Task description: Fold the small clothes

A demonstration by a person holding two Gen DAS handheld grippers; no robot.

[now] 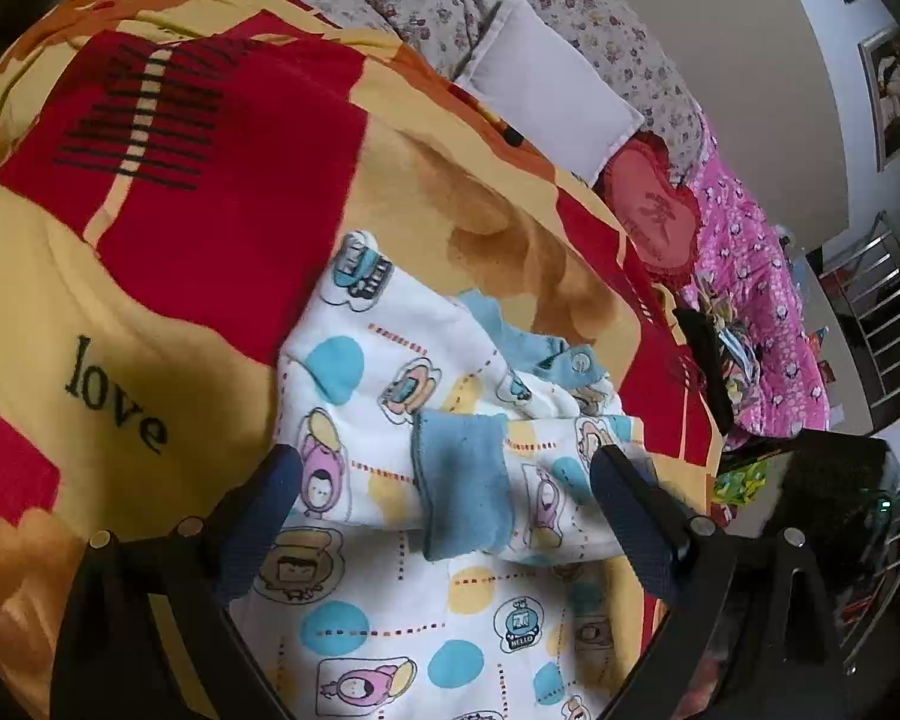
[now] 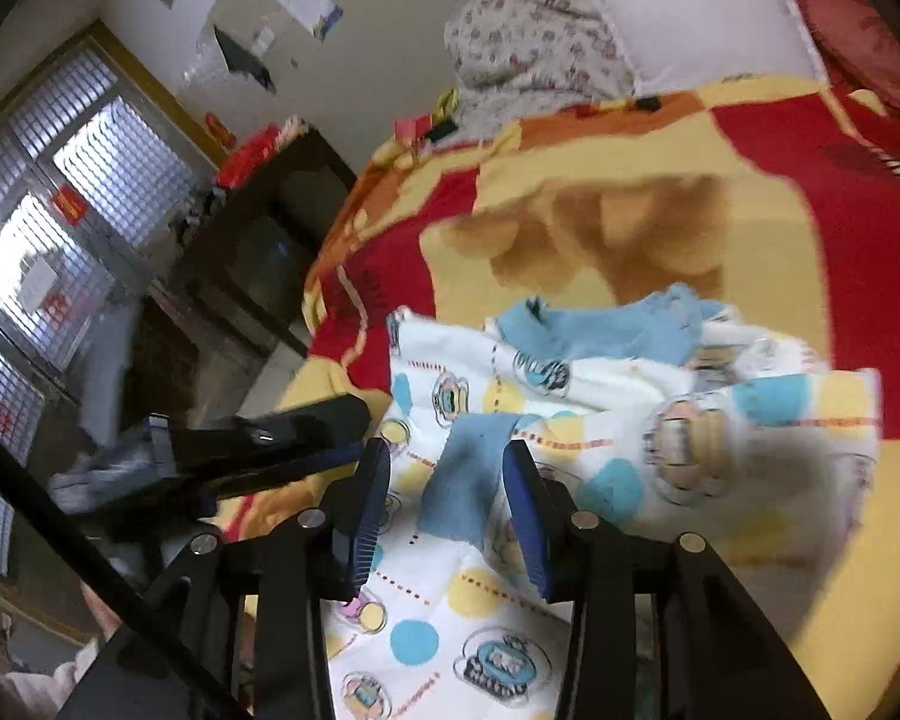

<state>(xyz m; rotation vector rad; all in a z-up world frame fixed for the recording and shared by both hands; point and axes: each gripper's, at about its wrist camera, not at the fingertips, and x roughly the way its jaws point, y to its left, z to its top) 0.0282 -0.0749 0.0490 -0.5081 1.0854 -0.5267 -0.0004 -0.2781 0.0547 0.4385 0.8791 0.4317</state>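
Bed blanket [image 1: 210, 228], garment cuff [image 2: 468, 480] between parted jaws

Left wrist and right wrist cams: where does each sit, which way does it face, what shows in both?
Left wrist: on the left claw, angled down at the printed baby garment; wide-open fingers straddle its blue cuff.
Right wrist: on the right claw, angled down at the blue cuff; open fingers, left claw alongside.
Shared: garment, cuff, red-and-yellow blanket, white pillow.
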